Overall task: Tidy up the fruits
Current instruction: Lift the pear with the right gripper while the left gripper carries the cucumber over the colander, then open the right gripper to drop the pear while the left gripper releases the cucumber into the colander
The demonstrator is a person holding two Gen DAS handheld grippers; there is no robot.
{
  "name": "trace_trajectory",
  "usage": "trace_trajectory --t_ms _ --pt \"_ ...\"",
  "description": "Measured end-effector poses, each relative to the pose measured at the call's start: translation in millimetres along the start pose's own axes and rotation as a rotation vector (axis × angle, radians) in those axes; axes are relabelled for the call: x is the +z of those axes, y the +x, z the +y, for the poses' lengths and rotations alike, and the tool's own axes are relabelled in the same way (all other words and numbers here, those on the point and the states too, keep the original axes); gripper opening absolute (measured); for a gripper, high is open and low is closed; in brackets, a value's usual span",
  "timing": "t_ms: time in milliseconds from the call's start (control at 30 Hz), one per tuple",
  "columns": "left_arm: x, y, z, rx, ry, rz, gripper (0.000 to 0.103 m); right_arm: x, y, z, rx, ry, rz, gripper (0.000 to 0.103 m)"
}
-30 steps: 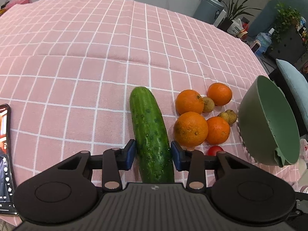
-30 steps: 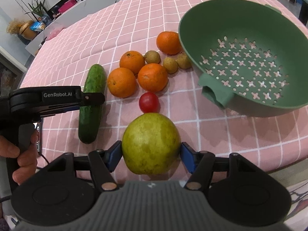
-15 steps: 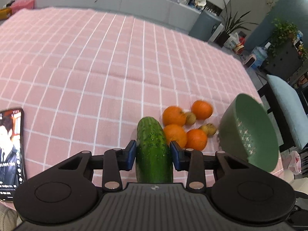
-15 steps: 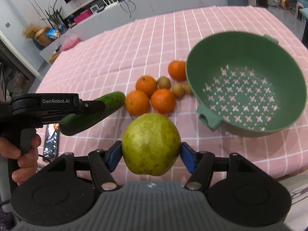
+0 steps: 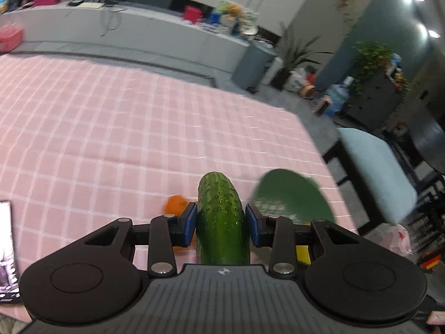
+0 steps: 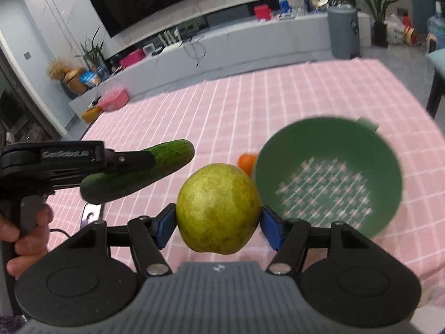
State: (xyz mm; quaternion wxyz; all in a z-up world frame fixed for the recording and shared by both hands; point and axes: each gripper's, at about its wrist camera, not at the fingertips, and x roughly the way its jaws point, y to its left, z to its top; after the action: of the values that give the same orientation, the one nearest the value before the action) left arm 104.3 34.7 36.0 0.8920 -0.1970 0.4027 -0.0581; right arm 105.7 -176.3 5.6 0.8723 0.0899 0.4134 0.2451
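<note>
Cucumber (image 5: pixel 222 217) now lifted clear of the table (image 5: pixel 111 139), clamped in left gripper (image 5: pixel 221 224); pear (image 6: pixel 218 208) clamped in right gripper (image 6: pixel 218 224); colander (image 6: pixel 328 178) near right edge presumably next.

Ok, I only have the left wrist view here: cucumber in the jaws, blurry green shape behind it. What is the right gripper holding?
Observer: A pear, clamped in the right gripper, lifted off the table.
Operator: And the green shape?
Observer: A colander with a perforated bottom; nothing visible inside it.
Operator: Is my cucumber over it?
Observer: No. The cucumber hangs in the air left of the pear, held by the left gripper, with the colander off to the pear's right.
</note>
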Motion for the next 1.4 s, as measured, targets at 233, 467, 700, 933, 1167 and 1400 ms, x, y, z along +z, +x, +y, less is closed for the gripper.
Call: trace_trajectory --t_ms 233,467,700,933,1167,1400 --pt "7 41 -46 -0.079 0.062 0.054 0.042 18 -8 -38 -0.095 -0.001 -0.022 0.061" --pt "3 90 -79 -0.102 0.125 0.123 0.042 23 15 -75 -0.144 -0.007 0.045 0.061" --pt "-12 121 -97 -0.059 0.196 0.187 0.042 20 46 -93 -0.195 -0.080 0.118 0.061" --pt "-22 139 -104 -0.004 0.272 0.243 0.042 19 72 -100 -0.206 -0.151 0.199 0.061" --pt "-25 153 -101 0.022 0.297 0.289 0.042 14 91 -97 -0.222 -0.224 0.256 0.062" --pt "-26 158 -101 0.029 0.311 0.330 0.043 11 102 -91 -0.238 -0.243 0.288 0.062"
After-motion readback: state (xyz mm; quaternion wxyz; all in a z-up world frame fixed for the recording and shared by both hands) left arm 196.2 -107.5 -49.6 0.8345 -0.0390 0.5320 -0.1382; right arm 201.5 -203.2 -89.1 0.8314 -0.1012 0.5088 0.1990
